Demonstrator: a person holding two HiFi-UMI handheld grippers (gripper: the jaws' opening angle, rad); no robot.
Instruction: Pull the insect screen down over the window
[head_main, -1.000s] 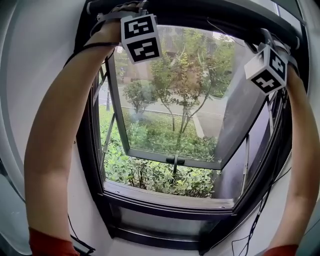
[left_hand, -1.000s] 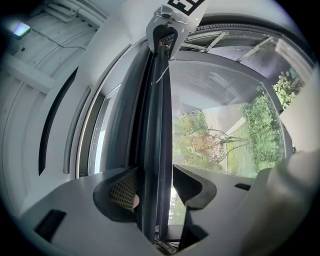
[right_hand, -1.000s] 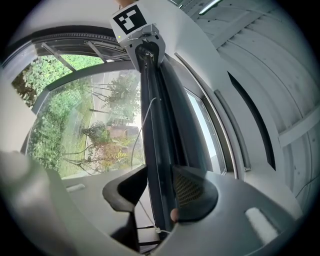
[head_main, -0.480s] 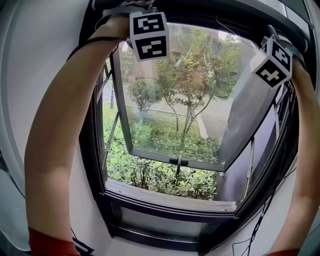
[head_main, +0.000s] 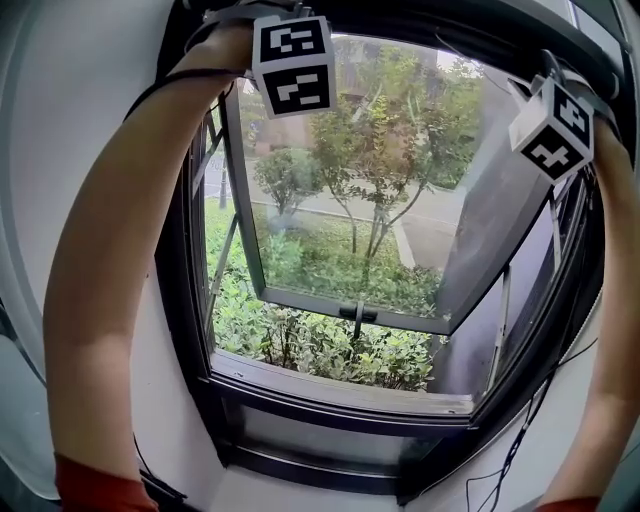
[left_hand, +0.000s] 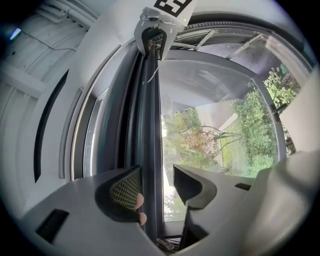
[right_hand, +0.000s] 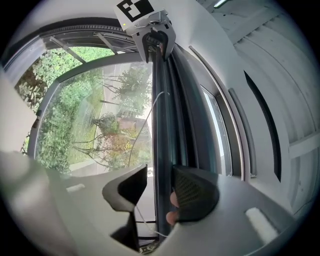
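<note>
Both of the person's arms reach up to the top of the window frame. The left marker cube and the right marker cube show in the head view, where the jaws are hidden. The screen's dark pull bar runs between the jaws of my left gripper, which is open: one pad lies against the bar and a gap shows on the other side. My right gripper straddles the same bar, open, with a slit of light at one jaw. Each gripper sees the other at the bar's far end.
The glass sash is swung outward, its handle low in the middle. Trees and shrubs lie outside. The dark sill sits below. Cables hang down the right side of the frame. A thin white cord runs beside the bar.
The head view has drifted slightly, so both marker cubes sit a little further right. Both arms stay raised at the top of the frame.
</note>
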